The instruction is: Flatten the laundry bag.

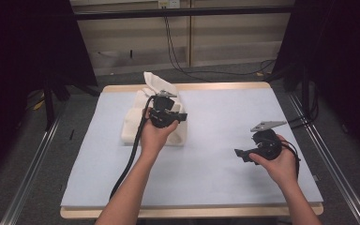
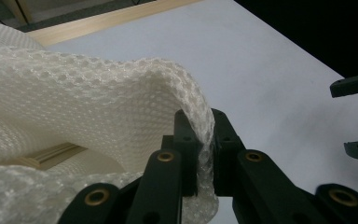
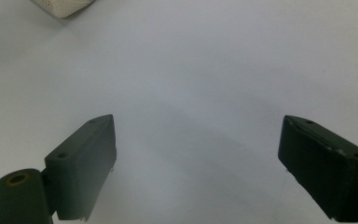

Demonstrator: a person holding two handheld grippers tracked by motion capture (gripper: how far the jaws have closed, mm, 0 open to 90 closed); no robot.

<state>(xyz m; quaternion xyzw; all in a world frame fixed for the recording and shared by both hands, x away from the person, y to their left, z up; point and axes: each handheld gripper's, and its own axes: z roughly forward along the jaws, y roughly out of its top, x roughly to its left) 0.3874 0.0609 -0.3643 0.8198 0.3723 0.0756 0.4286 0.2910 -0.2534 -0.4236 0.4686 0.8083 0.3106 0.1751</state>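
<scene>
A white mesh cloth (image 1: 136, 121) lies folded on the far left part of the pale blue table top (image 1: 215, 154). My left gripper (image 1: 180, 116) sits over the cloth's right side, shut on a raised fold of it. In the left gripper view the honeycomb mesh cloth (image 2: 88, 107) is pinched between the two black jaws at my left gripper (image 2: 205, 149) and arches up to the left. My right gripper (image 1: 240, 153) rests at the right of the table, pointing left, open. In the right gripper view my right gripper (image 3: 198, 168) has jaws spread wide over bare table, nothing between them.
The table's wooden edge (image 1: 187, 212) runs along the near side. Black cables (image 1: 173, 51) hang down the wall behind. Metal rails (image 1: 28, 173) flank the table on the floor. A corner of the cloth (image 3: 65, 5) shows at the top of the right gripper view.
</scene>
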